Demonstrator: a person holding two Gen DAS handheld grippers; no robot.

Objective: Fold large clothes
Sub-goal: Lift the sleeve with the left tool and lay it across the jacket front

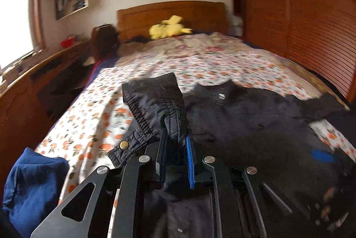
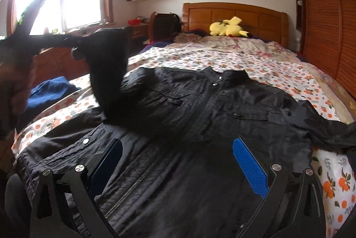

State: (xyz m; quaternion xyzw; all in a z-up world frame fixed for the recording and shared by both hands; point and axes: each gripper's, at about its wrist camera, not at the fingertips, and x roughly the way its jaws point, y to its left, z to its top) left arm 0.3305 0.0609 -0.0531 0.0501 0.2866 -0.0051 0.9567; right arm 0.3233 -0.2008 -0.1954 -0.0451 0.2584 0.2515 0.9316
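Observation:
A large black jacket [image 2: 213, 118] lies front up on the flowered bedspread [image 2: 278, 73], zipper toward me and collar toward the headboard. My left gripper [image 1: 176, 133] is shut on the cuff [image 1: 160, 104] of the jacket's left sleeve, which sticks up between the blue pads. In the right wrist view that sleeve [image 2: 109, 73] rises off the bed to the left gripper [image 2: 75, 51], which is blurred. My right gripper [image 2: 176, 141] stands wide open just over the jacket's lower front, with nothing between its fingers. The other sleeve [image 2: 329, 127] lies spread out to the right.
A blue garment [image 2: 51, 91] lies bunched at the bed's left edge. A yellow plush toy [image 2: 227, 29] rests by the wooden headboard [image 2: 235, 13]. Slatted wardrobe doors [image 2: 329, 27] run along the right side. A wooden desk [image 1: 33, 82] stands under the window on the left.

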